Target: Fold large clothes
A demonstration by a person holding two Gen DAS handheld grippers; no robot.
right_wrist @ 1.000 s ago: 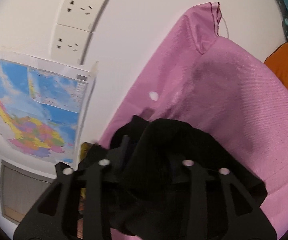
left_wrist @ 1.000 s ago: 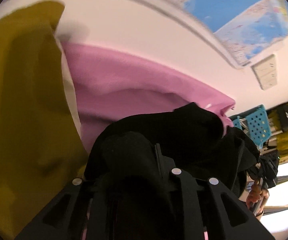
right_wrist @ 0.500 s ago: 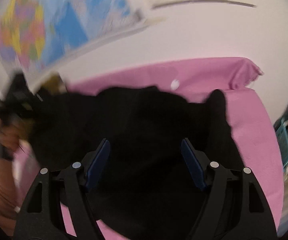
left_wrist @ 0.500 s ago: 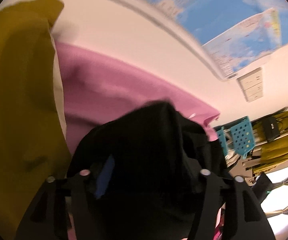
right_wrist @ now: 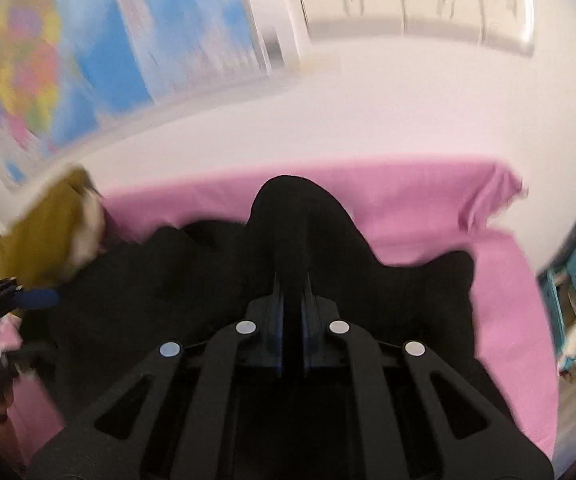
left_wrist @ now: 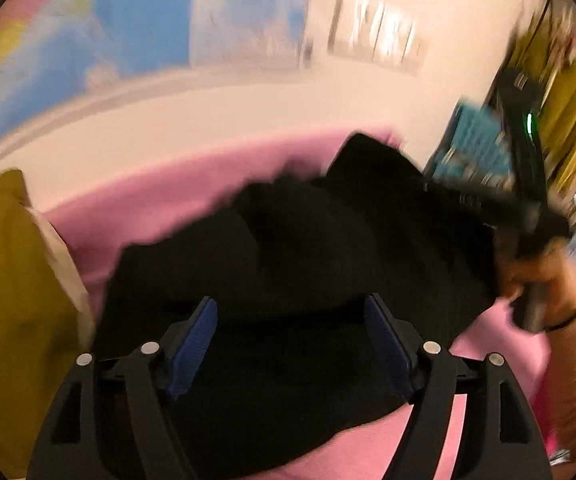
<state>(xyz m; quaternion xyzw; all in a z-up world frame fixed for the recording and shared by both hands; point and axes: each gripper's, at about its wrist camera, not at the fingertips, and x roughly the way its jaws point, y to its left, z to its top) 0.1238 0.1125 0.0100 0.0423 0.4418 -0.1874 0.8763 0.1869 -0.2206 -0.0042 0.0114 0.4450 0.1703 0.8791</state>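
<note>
Black garment (right_wrist: 215,280) lies bunched on the pink sheet (right_wrist: 500,280), right gripper (right_wrist: 292,280) pinched onto a raised fold, left gripper (left_wrist: 292,320) just spread wide over it, holding nothing: one-sided pull could drag and crumple it.

- Pink sheet (right_wrist: 428,196) covers the supporting surface, which runs back to a white wall; what is under the sheet cannot be told.
- Sheet's far right corner is bunched and wrinkled, the rest fairly flat.
- Black garment (right_wrist: 191,280) lies crumpled directly on the pink sheet, mid-surface, spread across most of its width; also seen in the left wrist view (left_wrist: 308,248).
- Mustard-yellow cloth (left_wrist: 11,280) with a cream edge lies at the left end, its edge next to the black garment.
- Both views motion-blurred, so fabric edges are soft.
</note>
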